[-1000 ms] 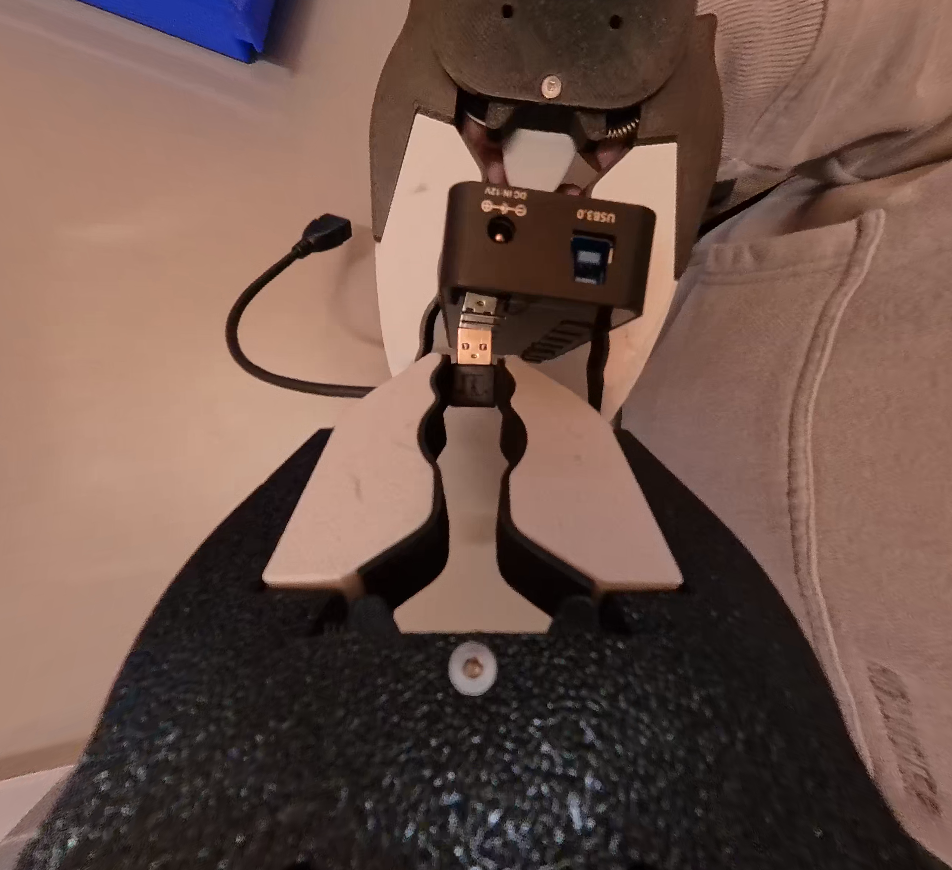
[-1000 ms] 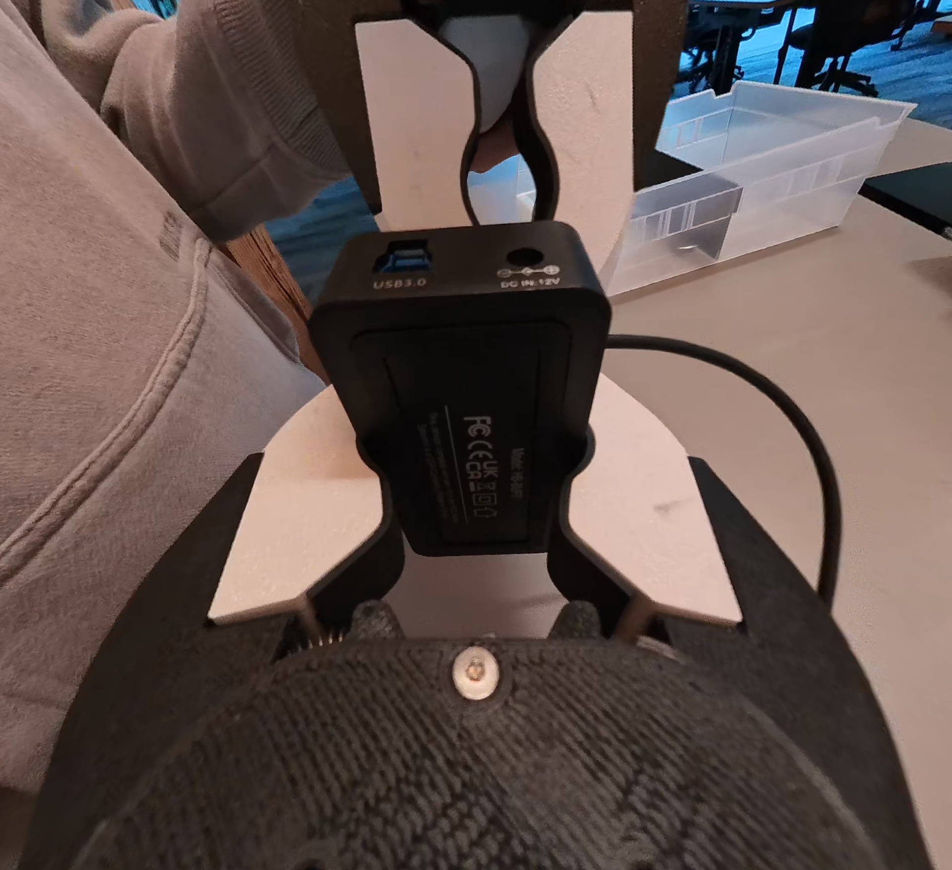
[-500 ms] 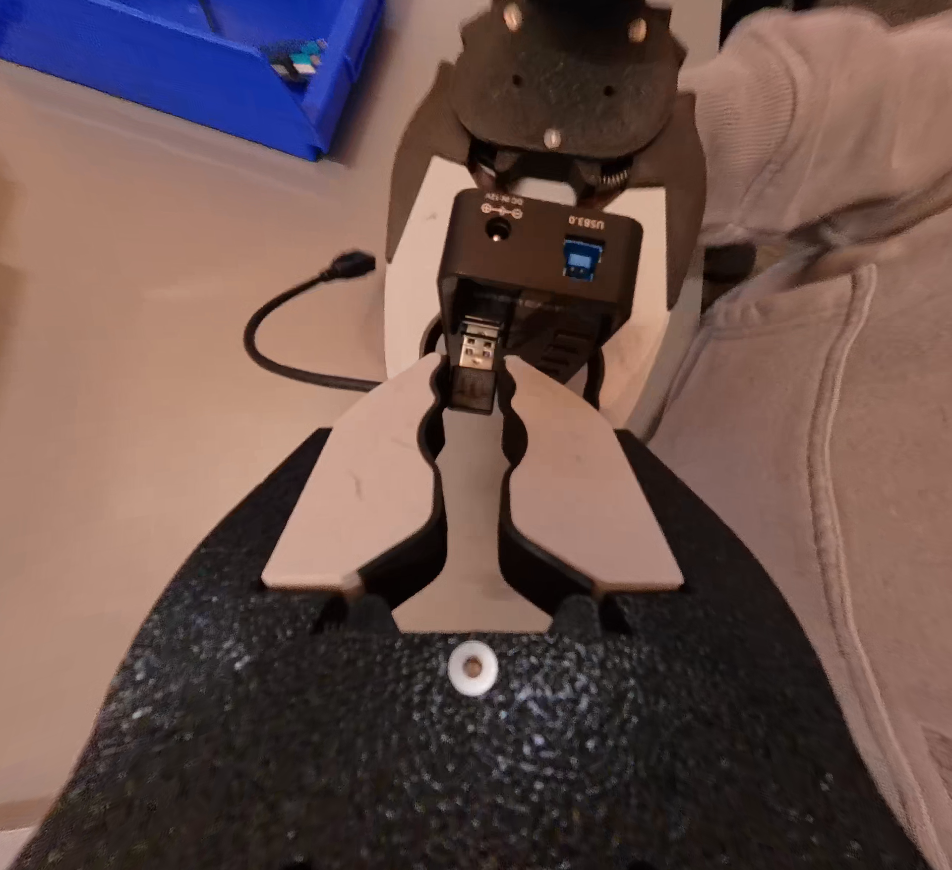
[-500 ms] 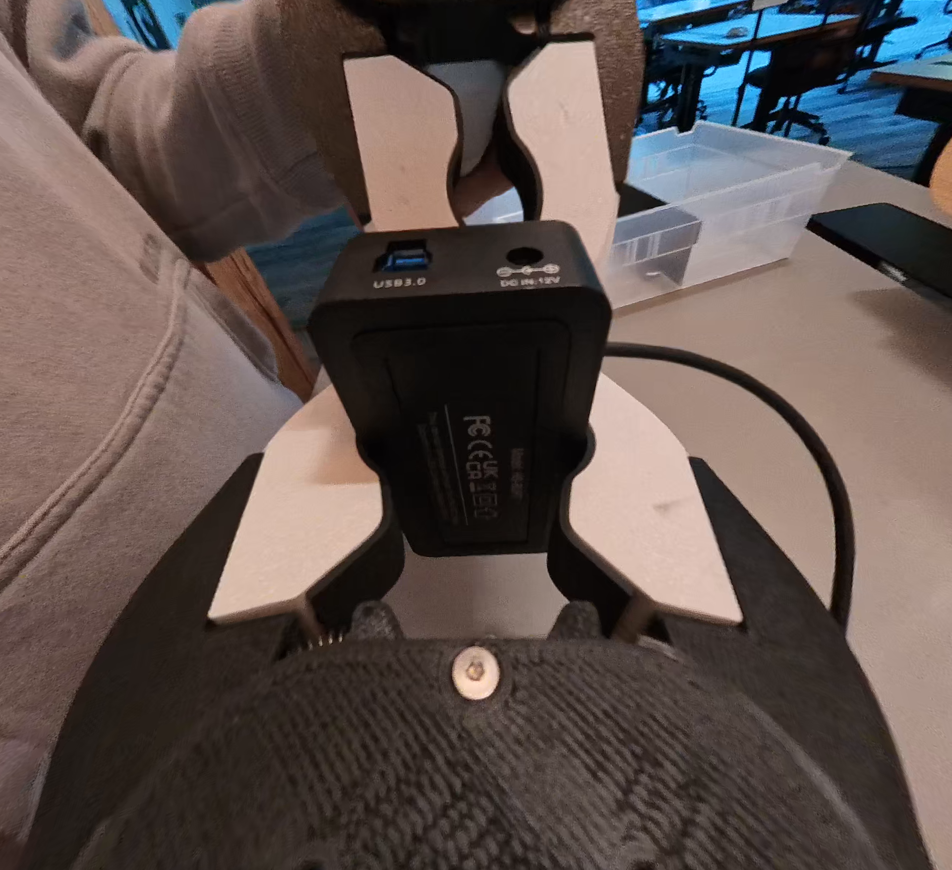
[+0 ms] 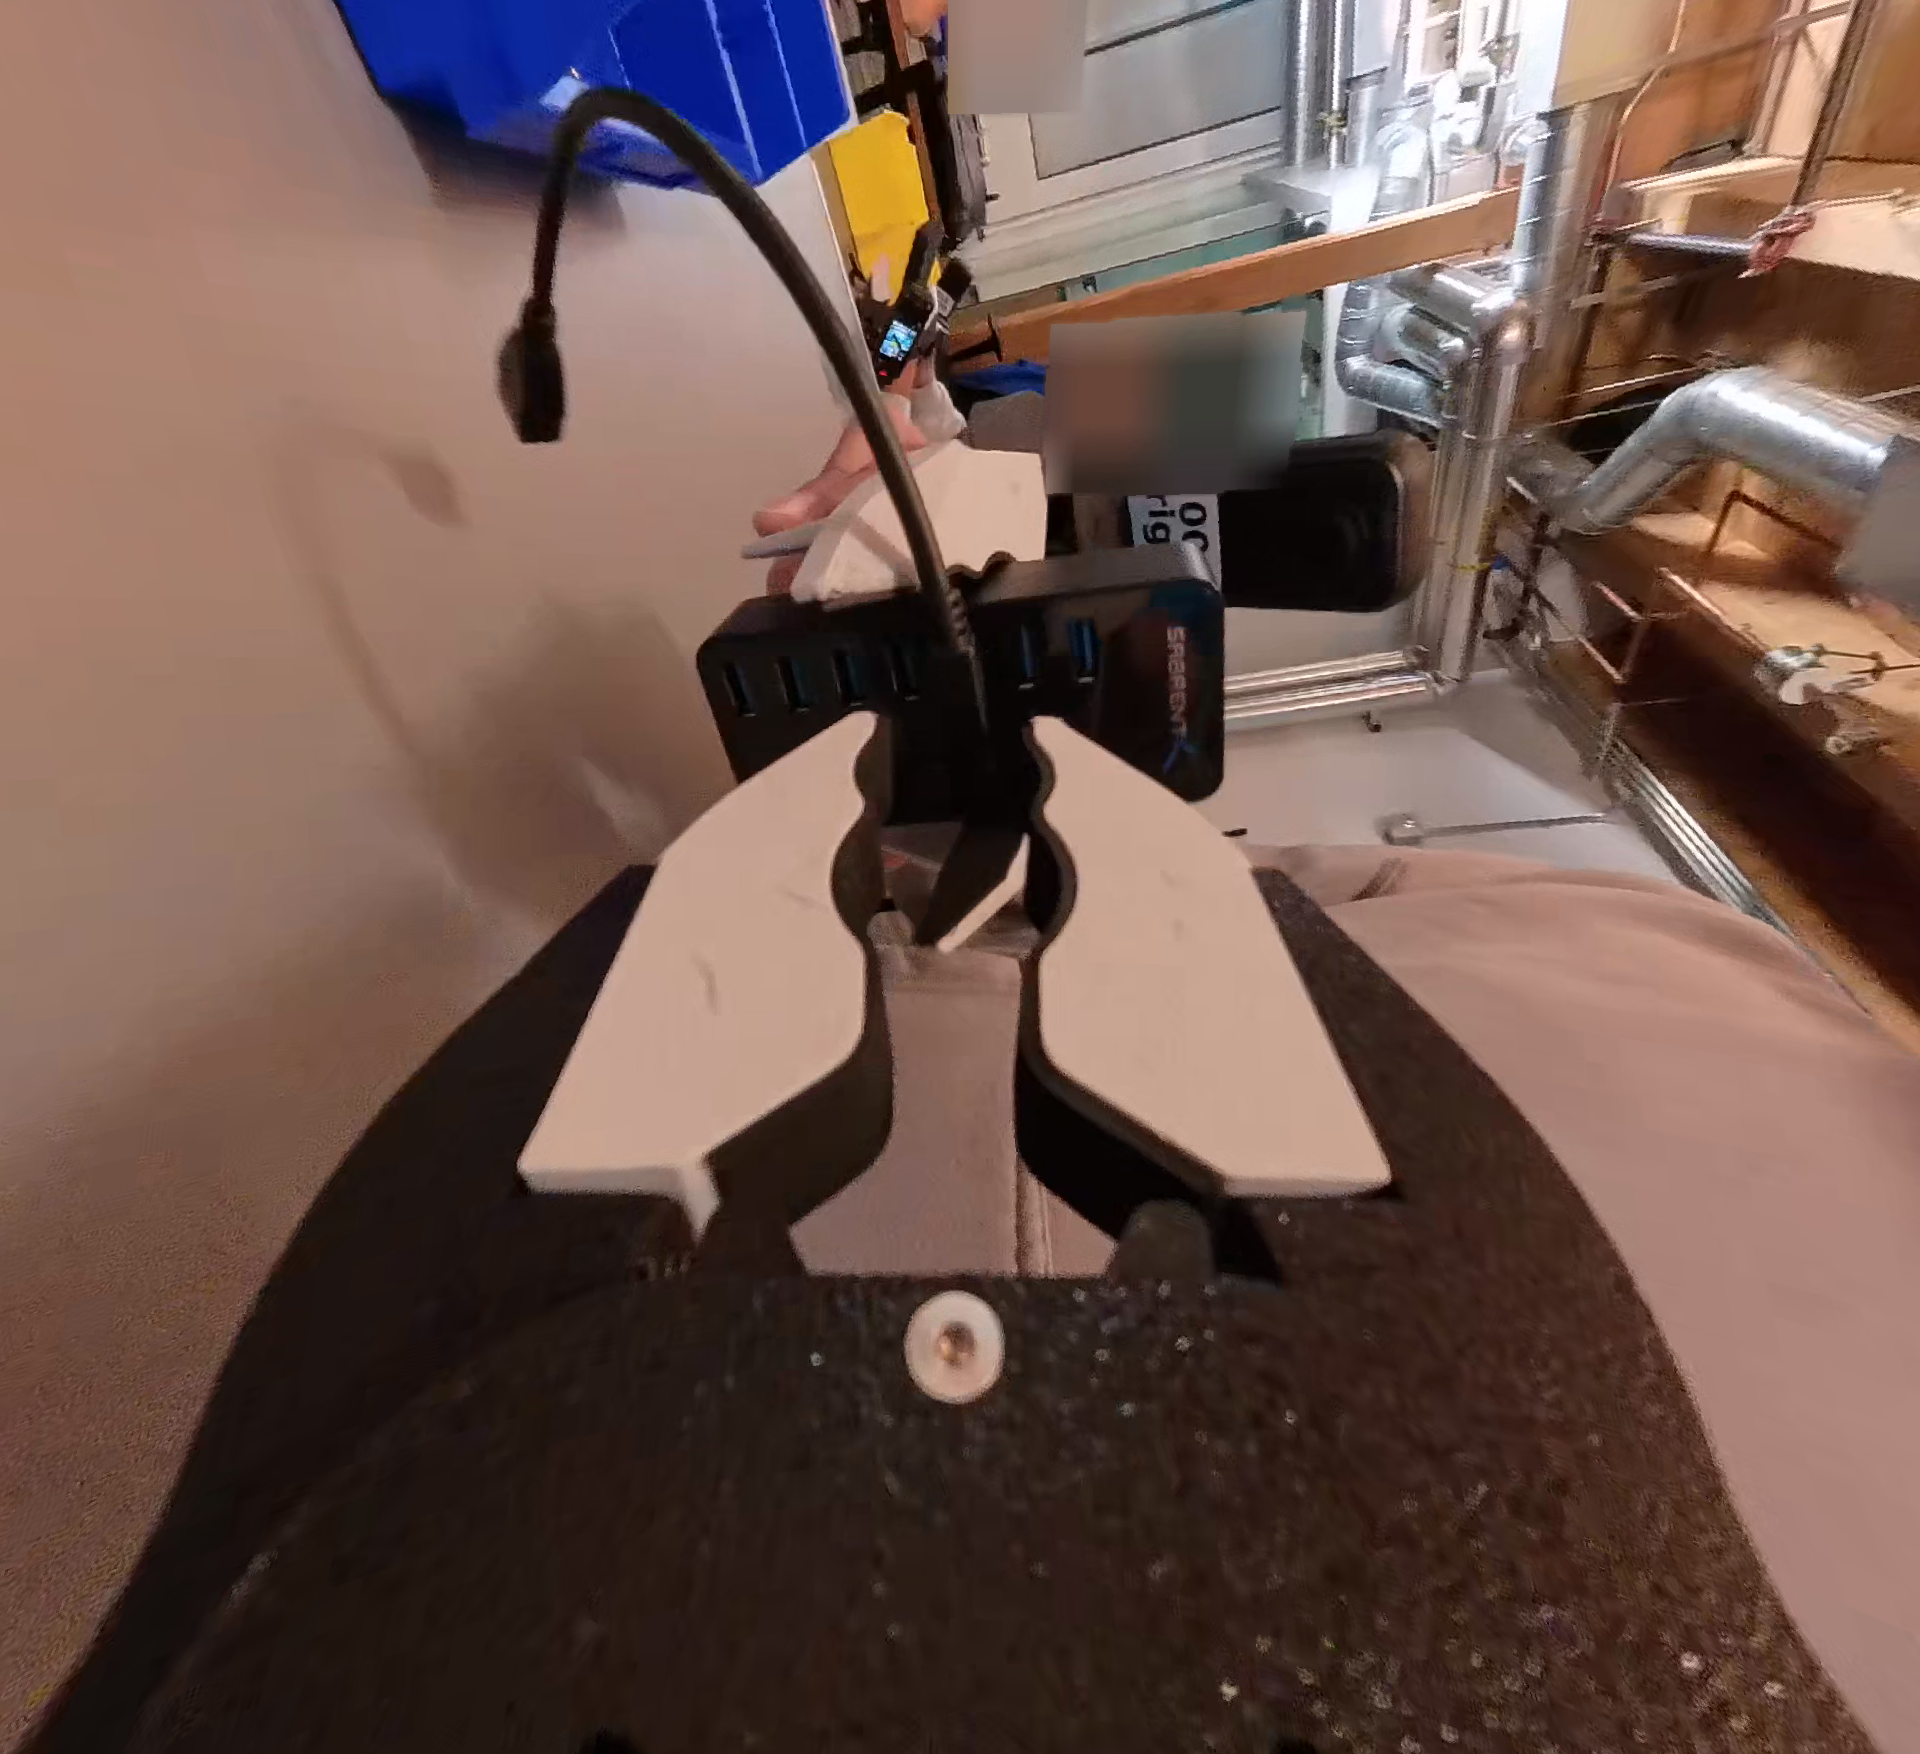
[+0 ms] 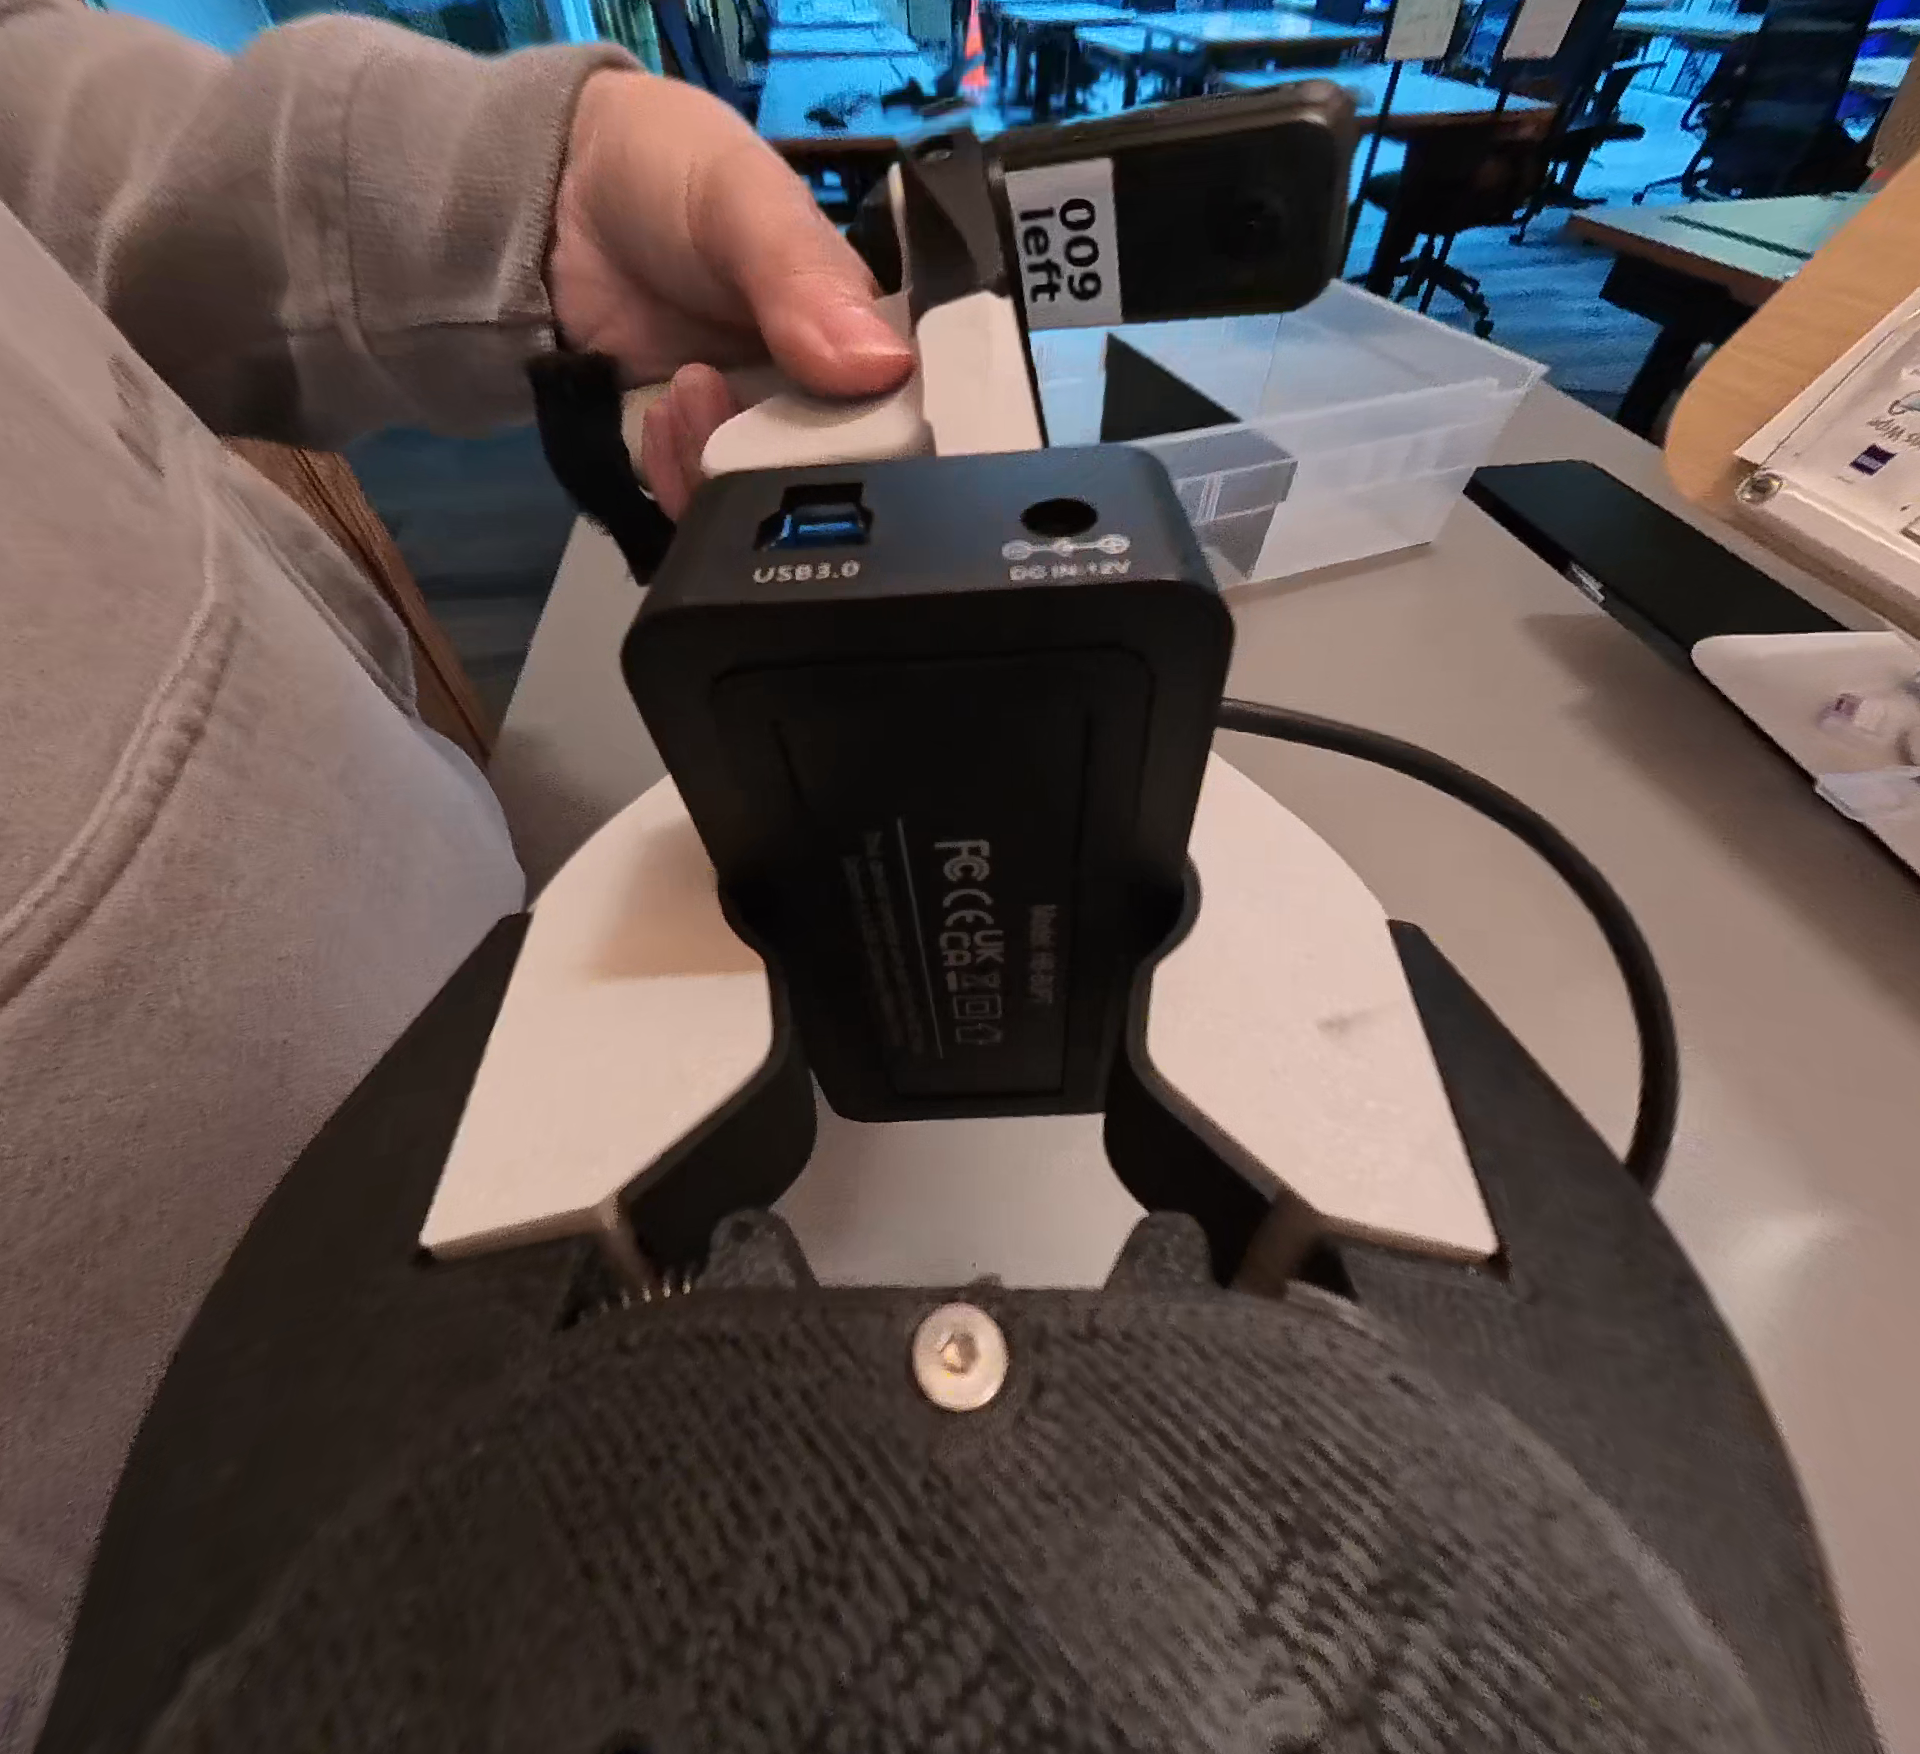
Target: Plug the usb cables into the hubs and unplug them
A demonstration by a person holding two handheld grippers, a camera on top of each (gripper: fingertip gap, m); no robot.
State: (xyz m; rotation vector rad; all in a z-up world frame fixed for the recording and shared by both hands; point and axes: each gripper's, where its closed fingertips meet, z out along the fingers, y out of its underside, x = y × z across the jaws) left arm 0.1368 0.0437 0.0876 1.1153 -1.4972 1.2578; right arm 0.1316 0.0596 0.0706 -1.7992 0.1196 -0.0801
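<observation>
Gripping the black hub (image 6: 925, 769) mid-air, the right gripper (image 6: 961, 966) clamps it; the left gripper (image 5: 951, 769) pinches the USB cable (image 5: 831, 354) plug at a near port, seating unconfirmed, unplugging not yet done

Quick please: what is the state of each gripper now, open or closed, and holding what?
Left gripper: closed on the black cable's plug, at the hub's port row.
Right gripper: closed on the black USB hub.
</observation>
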